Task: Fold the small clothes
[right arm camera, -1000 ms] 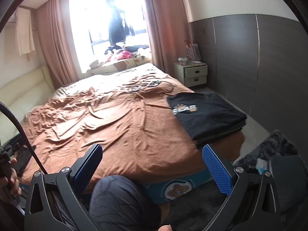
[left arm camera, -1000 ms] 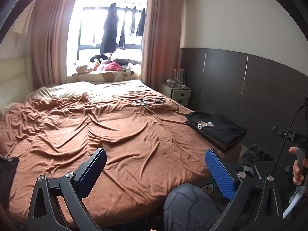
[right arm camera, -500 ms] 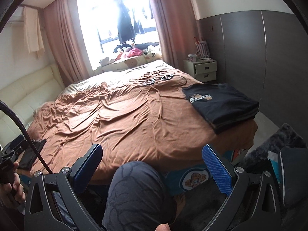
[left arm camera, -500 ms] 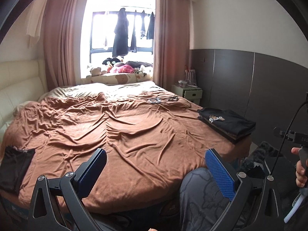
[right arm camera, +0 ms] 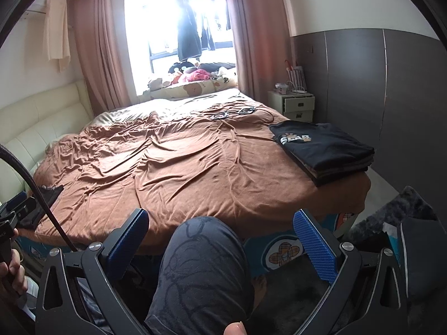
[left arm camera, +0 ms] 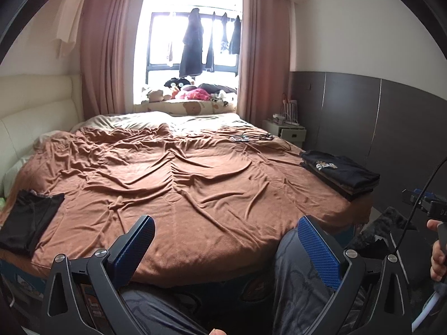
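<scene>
Your left tool (left arm camera: pixel 226 241) is spread wide with nothing between its blue pads, held short of the bed's near edge and above your knee (left arm camera: pixel 301 273) in grey patterned trousers. Your right tool (right arm camera: pixel 220 236) is likewise spread wide and empty, with the same knee (right arm camera: pixel 204 262) filling the gap between its fingers. Your right hand (left arm camera: pixel 437 254) shows at the far right of the left wrist view, and your left hand (right arm camera: pixel 11 273) at the lower left of the right wrist view.

Past the tools lies the bed (left arm camera: pixel 195 195), covered by a rumpled brown sheet. At its near left corner rests a loose black garment (left arm camera: pixel 26 220), partly folded and close to the edge. At the near right corner sits a stack of folded dark clothes (right arm camera: pixel 324 148), the top piece showing a small printed logo. Neither tool touches either pile.

Farther up the sheet, toward the right edge, lie some cables (right arm camera: pixel 237 111). Beyond the bed's far right corner stands a pale nightstand (right arm camera: pixel 296 103), and behind the far edge a window (left arm camera: pixel 192 42) with dark clothes hanging in it.
</scene>
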A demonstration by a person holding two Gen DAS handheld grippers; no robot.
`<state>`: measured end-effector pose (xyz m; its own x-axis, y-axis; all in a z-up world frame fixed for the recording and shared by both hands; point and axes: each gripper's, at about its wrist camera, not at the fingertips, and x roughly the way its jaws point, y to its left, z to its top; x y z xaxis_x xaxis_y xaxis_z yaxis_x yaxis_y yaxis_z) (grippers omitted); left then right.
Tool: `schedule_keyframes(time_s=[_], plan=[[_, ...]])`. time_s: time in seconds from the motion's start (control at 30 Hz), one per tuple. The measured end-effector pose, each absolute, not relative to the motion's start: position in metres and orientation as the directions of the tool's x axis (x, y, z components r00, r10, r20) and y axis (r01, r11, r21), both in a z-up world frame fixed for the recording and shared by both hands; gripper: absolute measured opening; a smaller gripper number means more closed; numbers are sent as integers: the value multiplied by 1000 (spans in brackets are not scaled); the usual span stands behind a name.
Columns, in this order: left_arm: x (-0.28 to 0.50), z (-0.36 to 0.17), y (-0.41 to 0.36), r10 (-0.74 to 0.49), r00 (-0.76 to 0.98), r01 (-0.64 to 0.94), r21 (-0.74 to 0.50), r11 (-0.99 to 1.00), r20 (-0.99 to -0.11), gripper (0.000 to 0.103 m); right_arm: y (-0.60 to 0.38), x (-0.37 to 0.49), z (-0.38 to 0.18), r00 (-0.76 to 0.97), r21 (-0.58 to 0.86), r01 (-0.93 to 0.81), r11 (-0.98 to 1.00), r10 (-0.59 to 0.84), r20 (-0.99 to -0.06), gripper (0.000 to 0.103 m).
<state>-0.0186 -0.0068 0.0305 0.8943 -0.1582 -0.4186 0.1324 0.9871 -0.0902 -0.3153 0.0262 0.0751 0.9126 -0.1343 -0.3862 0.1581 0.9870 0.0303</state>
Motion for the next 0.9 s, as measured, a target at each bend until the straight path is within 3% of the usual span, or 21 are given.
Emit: schedule_keyframes(time_s=[0.9], plan=[[-38,39,-7,-163,908,136,-97,986,-386,103,38,-319,67,921,-30,167,986,-167,-353,103]])
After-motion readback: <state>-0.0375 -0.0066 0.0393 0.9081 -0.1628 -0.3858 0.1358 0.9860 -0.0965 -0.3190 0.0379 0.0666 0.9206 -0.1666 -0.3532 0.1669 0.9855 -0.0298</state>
